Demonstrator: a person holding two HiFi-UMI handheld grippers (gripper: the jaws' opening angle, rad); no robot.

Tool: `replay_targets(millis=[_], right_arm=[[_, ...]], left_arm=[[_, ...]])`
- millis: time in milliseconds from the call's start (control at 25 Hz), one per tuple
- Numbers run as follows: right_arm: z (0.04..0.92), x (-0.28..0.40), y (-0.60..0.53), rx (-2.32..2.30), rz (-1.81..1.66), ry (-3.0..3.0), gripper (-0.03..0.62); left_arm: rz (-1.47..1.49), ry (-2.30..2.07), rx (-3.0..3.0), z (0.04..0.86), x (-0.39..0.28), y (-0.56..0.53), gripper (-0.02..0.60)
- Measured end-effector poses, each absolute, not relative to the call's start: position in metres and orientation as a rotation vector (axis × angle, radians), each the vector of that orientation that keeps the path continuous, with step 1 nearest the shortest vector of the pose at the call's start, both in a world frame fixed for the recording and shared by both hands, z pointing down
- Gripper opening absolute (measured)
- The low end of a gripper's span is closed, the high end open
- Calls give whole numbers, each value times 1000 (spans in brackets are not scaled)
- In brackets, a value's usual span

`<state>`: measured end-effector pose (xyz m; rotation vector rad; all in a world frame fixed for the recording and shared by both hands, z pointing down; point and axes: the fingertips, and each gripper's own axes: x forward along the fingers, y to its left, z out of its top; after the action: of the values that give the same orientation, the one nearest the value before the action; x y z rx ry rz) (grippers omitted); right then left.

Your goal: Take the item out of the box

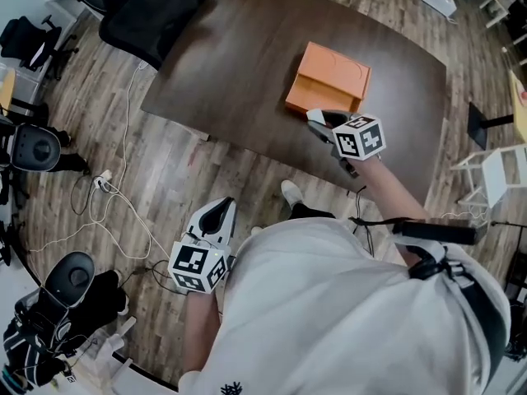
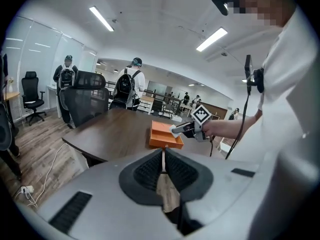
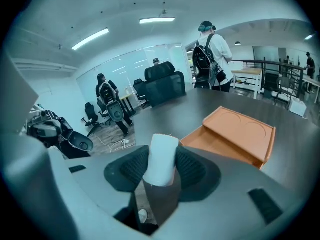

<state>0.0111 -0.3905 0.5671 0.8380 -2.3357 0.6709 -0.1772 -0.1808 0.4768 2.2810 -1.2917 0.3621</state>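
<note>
An orange box (image 1: 328,89) lies open on the dark table (image 1: 239,56), its shallow tray (image 3: 220,145) toward me and its lid (image 3: 245,129) behind. My right gripper (image 1: 319,122) hovers just off the box's near edge, shut on a white rolled item (image 3: 161,159) that stands up between its pads. From the left gripper view, that white item (image 2: 176,129) shows in front of the box (image 2: 164,135). My left gripper (image 1: 216,214) hangs low by my side over the floor, away from the table, jaws together with nothing between them.
Black office chairs (image 1: 148,11) stand at the table's far left side. Cables and a power strip (image 1: 103,181) lie on the wooden floor. A white stool (image 1: 498,175) stands at the right. People with backpacks (image 3: 212,59) stand beyond the table.
</note>
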Motion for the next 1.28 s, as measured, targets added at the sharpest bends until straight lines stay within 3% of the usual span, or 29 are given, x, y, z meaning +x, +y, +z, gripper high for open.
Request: replay_targets(millis=[1280], right_arm=[[514,-52,-145,720,559,-2454,170]], left_arm=[[321,-1142,2406,479,-195,-42,25]])
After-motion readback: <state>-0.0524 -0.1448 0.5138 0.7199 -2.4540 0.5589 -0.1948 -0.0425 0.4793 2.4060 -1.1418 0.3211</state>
